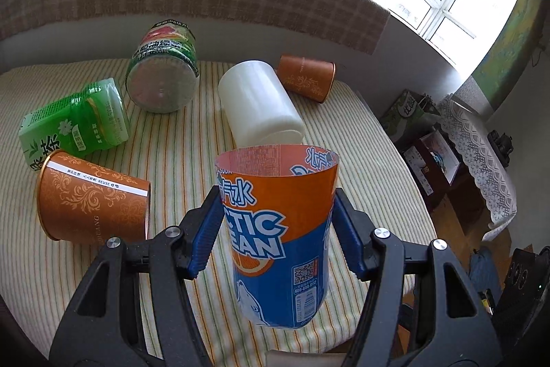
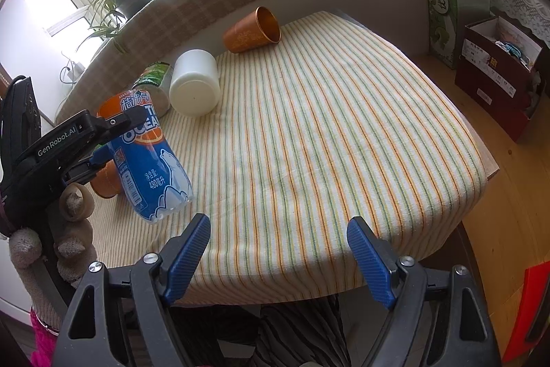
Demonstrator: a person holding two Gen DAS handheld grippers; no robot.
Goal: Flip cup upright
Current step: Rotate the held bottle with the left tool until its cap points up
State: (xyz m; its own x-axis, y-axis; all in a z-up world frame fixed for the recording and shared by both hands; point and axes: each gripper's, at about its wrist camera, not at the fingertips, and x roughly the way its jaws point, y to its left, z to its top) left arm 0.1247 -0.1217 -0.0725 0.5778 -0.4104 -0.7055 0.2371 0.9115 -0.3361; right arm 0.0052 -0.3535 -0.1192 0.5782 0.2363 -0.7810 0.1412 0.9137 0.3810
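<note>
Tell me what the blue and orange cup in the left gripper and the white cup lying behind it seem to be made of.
The blue and orange cup looks like a cut-off clear plastic bottle in a glossy printed film: its see-through base shows in the right wrist view. The white cup seems to be matte, slightly translucent plastic, plain with a soft sheen.

My left claw (image 1: 275, 229) presses ribbed blue plastic pads (image 1: 206, 236) against a glossy plastic cup (image 1: 280, 229). Striped woven cloth (image 2: 326, 126) covers the table.
</note>
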